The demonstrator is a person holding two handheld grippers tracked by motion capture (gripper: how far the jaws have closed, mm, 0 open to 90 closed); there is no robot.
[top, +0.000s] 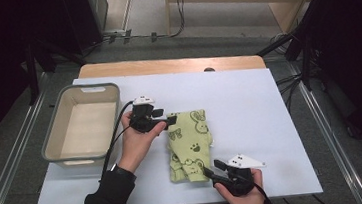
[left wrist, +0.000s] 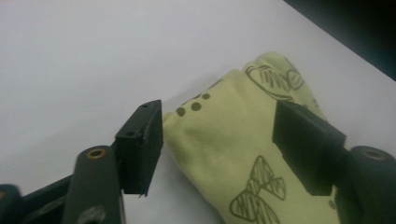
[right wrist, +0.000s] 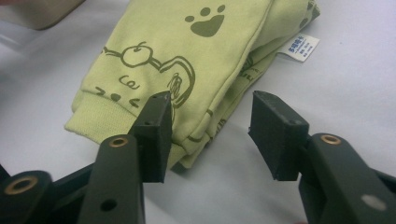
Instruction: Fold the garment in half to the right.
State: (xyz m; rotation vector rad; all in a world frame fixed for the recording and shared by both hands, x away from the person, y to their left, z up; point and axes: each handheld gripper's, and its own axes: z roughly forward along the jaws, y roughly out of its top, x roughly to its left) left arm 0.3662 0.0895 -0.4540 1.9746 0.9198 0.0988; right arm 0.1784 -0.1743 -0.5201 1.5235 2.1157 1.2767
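A folded light-green garment point(top: 189, 144) printed with paws and cartoon animals lies on the white board point(top: 250, 110). My left gripper point(top: 170, 119) is at the garment's far left corner, jaws open. In the left gripper view the cloth point(left wrist: 224, 144) lies between the spread jaws of that gripper point(left wrist: 217, 140), and neither pad presses on it. My right gripper point(top: 213, 168) is at the garment's near right corner and is also open. In the right gripper view the folded hem point(right wrist: 187, 60) reaches just in front of the left jaw of the gripper point(right wrist: 210, 130), with bare board between the pads.
A grey-rimmed empty basin point(top: 52, 139) stands at the left of the board, close to my left hand. A white care label point(right wrist: 302, 47) sticks out of the garment's side. Bare board point(top: 263, 139) stretches to the right. Stands and cables surround the table.
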